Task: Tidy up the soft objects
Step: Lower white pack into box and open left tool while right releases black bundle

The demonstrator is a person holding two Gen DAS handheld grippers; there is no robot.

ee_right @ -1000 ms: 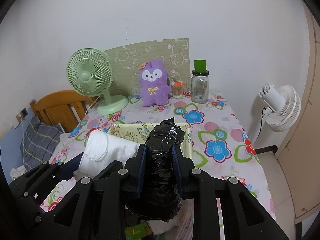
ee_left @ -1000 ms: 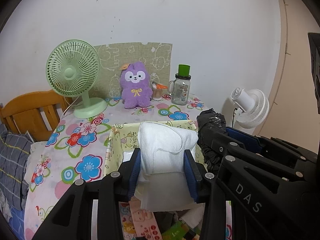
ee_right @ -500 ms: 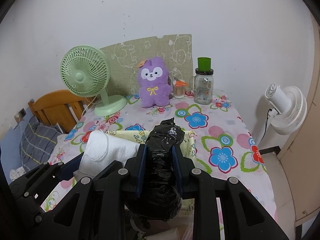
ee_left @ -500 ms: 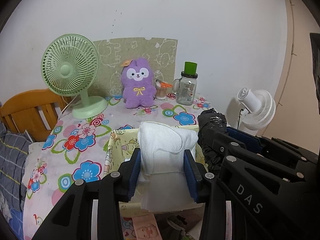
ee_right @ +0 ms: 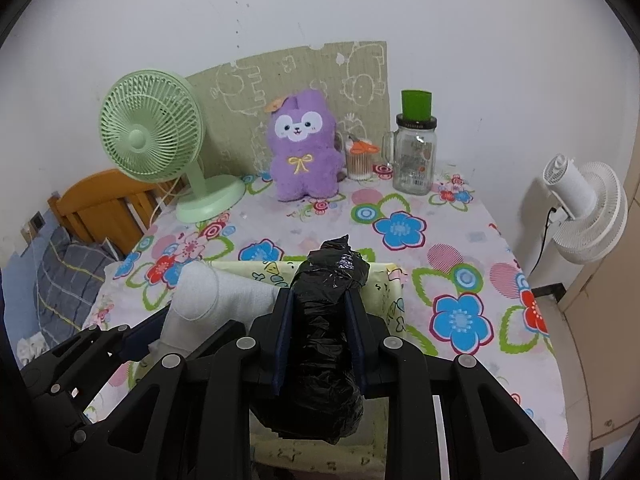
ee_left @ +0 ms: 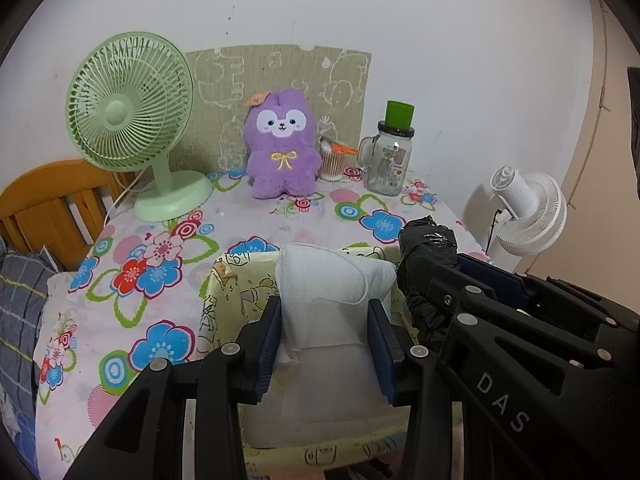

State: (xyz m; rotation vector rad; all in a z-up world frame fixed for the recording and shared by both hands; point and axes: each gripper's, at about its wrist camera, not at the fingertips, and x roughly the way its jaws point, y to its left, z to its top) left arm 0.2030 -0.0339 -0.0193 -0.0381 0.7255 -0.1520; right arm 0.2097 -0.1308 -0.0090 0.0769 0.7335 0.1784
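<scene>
My left gripper (ee_left: 326, 328) is shut on a rolled white towel (ee_left: 332, 288) and holds it above a pale yellow fabric bin (ee_left: 228, 280) with cartoon prints. My right gripper (ee_right: 320, 320) is shut on a black plastic-wrapped bundle (ee_right: 326, 300) and holds it beside the towel (ee_right: 200, 292), over the same bin (ee_right: 390, 296). The bundle also shows at the right of the left wrist view (ee_left: 428, 248). A purple plush toy (ee_left: 280, 148) sits upright at the back of the table against a green printed board (ee_left: 280, 64).
The table has a floral cloth (ee_left: 152, 264). A green desk fan (ee_left: 132, 120) stands back left. A glass jar with a green lid (ee_left: 390, 156) and a cotton-swab cup (ee_left: 334, 160) stand back right. A white fan (ee_right: 580, 208) stands beyond the right edge. A wooden bed frame (ee_left: 52, 204) is left.
Both grippers have risen and moved forward over the table with their loads. The bin now lies lower in both views, and more of the table shows.
</scene>
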